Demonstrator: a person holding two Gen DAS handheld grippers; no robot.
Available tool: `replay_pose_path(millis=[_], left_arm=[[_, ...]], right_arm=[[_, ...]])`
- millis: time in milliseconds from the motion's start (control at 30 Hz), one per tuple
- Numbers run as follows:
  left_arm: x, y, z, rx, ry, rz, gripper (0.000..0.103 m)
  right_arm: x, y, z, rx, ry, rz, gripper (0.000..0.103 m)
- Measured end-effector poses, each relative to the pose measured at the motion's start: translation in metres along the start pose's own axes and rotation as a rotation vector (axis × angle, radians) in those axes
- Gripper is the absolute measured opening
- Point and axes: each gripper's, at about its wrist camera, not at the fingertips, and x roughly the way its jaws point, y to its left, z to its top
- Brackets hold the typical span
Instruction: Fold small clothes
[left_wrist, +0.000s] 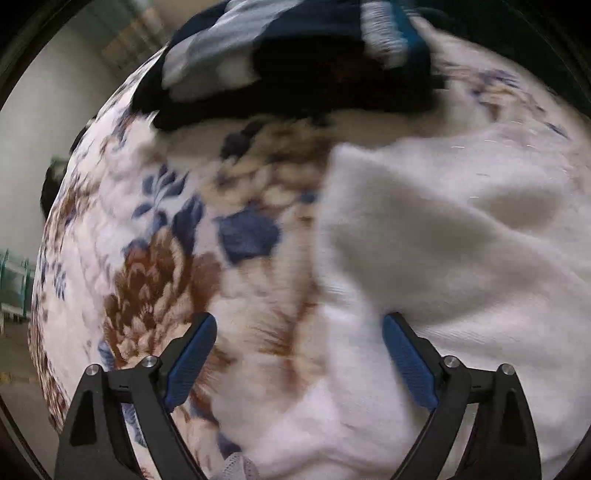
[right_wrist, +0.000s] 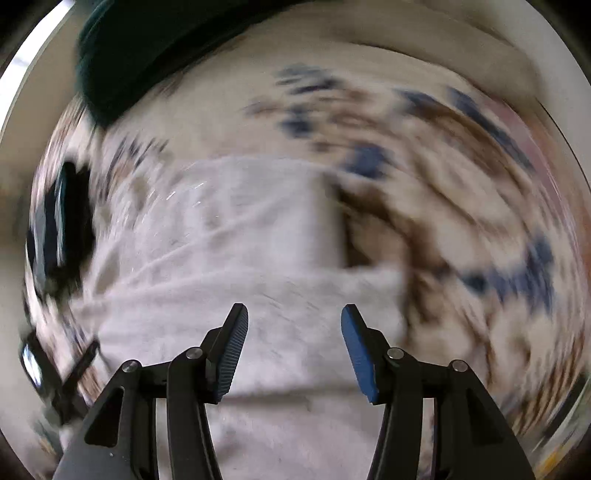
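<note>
A white garment (left_wrist: 443, 258) lies spread on a floral blanket (left_wrist: 155, 266), filling the right half of the left wrist view. My left gripper (left_wrist: 299, 325) is open and empty, hovering over the garment's left edge. In the blurred right wrist view the same white garment (right_wrist: 236, 258) lies below my right gripper (right_wrist: 294, 314), which is open and empty above its near part. A folded edge of the garment shows at the right (right_wrist: 332, 221).
A dark blue and grey pile of clothes (left_wrist: 295, 55) lies at the far side of the blanket. It shows as a dark mass at the top left of the right wrist view (right_wrist: 140, 48). The other gripper's dark body (right_wrist: 59, 229) is at the left. Floor lies beyond the blanket's left edge (left_wrist: 22, 147).
</note>
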Motion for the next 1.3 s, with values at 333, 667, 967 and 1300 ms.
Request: replay_pose_path(millis=[333,667,967,1300], left_arm=[[-0.005,0.023,0.01,-0.063,-0.005,-0.022,0.101],[-0.001,0.067,0.021,-0.231,0.034,-0.03,0.101],[-0.022,-0.045,0.003,0.161,-0.042,-0.137,0.101],[0.008,-0.008,0.015,0.057,-0.028,-0.136,0.103]], right_arm=[[0.058,0.079,0.011,-0.551,0.14,-0.184,0.007],[0.015,0.072,0.062,-0.372,0.034,-0.112,0.009],[0.005,-0.009,0.025,-0.098,0.056,-0.066,0.037],[0.0,-0.046,0.024,-0.004,0.081,-0.098,0.053]])
